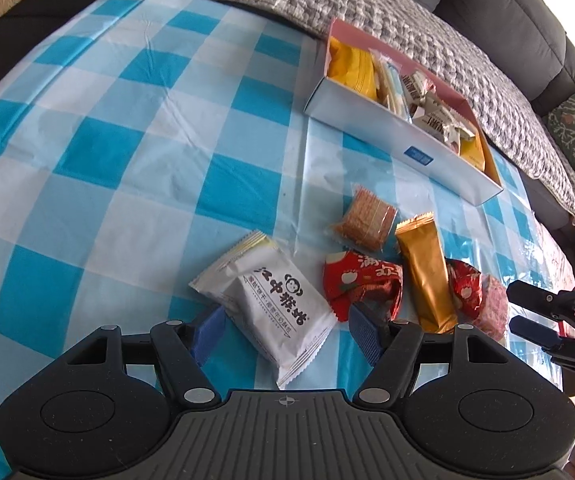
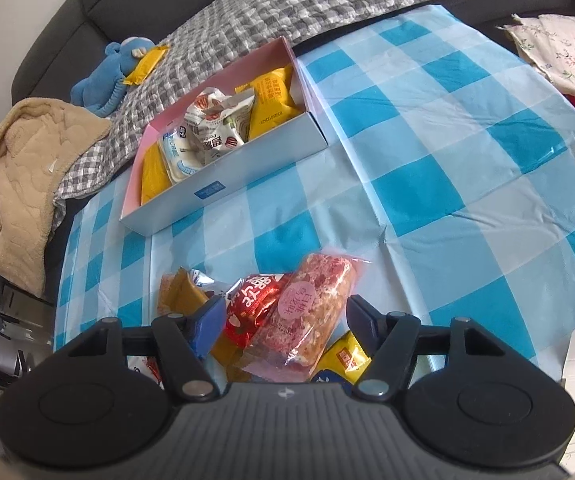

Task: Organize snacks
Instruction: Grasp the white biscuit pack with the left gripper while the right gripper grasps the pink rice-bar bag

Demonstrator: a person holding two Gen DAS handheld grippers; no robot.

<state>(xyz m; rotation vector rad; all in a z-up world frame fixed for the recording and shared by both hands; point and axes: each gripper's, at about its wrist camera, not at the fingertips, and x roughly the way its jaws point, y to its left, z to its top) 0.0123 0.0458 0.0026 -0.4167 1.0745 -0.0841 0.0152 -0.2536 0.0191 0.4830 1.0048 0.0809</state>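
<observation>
While the table's blue-and-white checked cloth (image 1: 107, 152) is carrying the loose snacks, you are holding the left hand-held gripper (image 1: 285, 330) with fingers apart around the white foil biscuit packet (image 1: 271, 300). Your right hand-held gripper (image 2: 283, 326) is likewise standing apart, astride the pink clear-wrapped nougat bar (image 2: 307, 316). Behind, the long pale cardboard box (image 1: 403, 148) is sitting part-filled.

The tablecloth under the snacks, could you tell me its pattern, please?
Blue-and-white checks, clearest in the left wrist view.
</observation>
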